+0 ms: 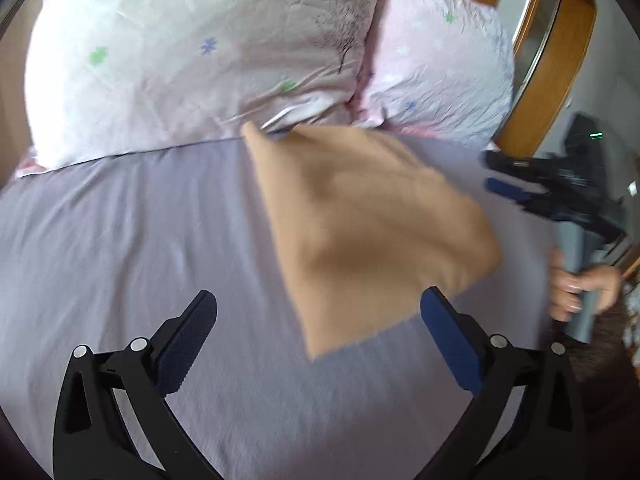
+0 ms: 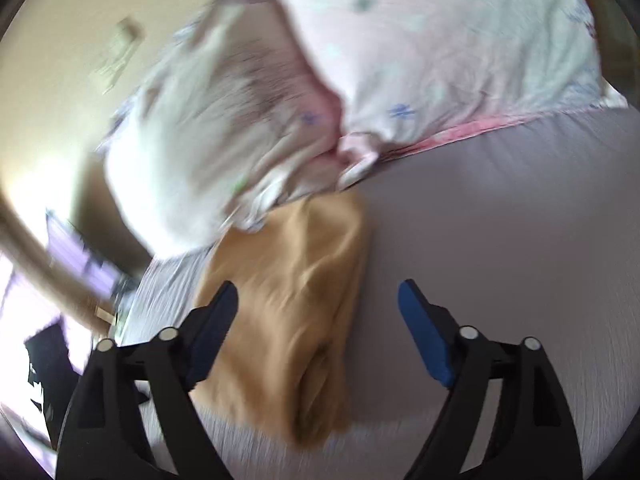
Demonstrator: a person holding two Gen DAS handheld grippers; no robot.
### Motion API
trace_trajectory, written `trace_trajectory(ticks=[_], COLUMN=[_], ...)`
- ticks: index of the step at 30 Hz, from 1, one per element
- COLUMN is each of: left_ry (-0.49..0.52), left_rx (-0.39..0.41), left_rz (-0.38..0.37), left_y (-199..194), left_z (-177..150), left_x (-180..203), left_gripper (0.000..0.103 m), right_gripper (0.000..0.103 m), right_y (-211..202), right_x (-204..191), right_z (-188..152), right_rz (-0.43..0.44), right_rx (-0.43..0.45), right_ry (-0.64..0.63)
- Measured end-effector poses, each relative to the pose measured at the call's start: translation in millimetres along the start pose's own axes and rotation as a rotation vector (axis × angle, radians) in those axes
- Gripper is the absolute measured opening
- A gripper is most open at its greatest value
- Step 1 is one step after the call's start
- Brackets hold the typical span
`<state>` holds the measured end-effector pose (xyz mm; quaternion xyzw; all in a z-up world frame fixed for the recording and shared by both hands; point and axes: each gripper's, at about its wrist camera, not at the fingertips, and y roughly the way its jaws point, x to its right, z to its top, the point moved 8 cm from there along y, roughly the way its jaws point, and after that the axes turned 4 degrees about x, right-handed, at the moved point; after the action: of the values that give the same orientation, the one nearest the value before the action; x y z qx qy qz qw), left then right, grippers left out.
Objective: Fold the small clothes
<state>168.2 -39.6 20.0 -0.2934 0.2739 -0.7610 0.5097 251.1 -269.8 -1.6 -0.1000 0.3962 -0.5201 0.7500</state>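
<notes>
Left claw (image 1: 318, 330) agape; only its view shows right hand (image 1: 580, 286), tan garment (image 1: 368, 232) flat.

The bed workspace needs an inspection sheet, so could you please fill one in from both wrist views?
Surface: lavender bedsheet, lightly wrinkled.
Job's things: tan garment lying folded on the sheet, its far corner touching the pillows; no gripper holds it.
Clutter: two floral pillows at the head of the bed.
Grippers: left gripper open above the sheet; right gripper open, hovering over the garment's edge.
Cables: nothing seen.
Surroundings: wooden bed frame; wall beyond, blurred.
</notes>
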Motion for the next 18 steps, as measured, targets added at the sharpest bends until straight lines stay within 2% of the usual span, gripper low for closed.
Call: trace_trajectory(ticks=[2,5,9,14,18], left_ry=[0.020,0.037,0.054,0.084,0.064], left_rx=[-0.044,-0.104,-0.129,-0.168,-0.157], left_rz=[0.065,0.100,0.142,0.196,0.196], left_y=[-1.1,9.9,17.6,31.4,30.0], left_z=[-19.3,-43.3,-54.9,-64.6,-66.6], left_x=[-1.6,1.4,0.3,-0.1,-1.8], left_gripper=[0.102,0.102,0.102,0.102,0.102], right_gripper=[0.100,0.100,0.100,0.100,0.100], right_y=[-14.3,-14.5,-6.1,2.0,13.9], right_x=[-18.0,-29.1,-30.6,-29.4,-27.6], right_z=[-31.4,-74.3,-112.4,-134.6,-141.2], right_rz=[-0.016,-0.106,-0.177,-0.239,-0.283], right_rx=[-0.040,-0.105,-0.172,-0.195,-0.211], right_ry=[-0.080,-0.180,-0.239,-0.293,-0.335])
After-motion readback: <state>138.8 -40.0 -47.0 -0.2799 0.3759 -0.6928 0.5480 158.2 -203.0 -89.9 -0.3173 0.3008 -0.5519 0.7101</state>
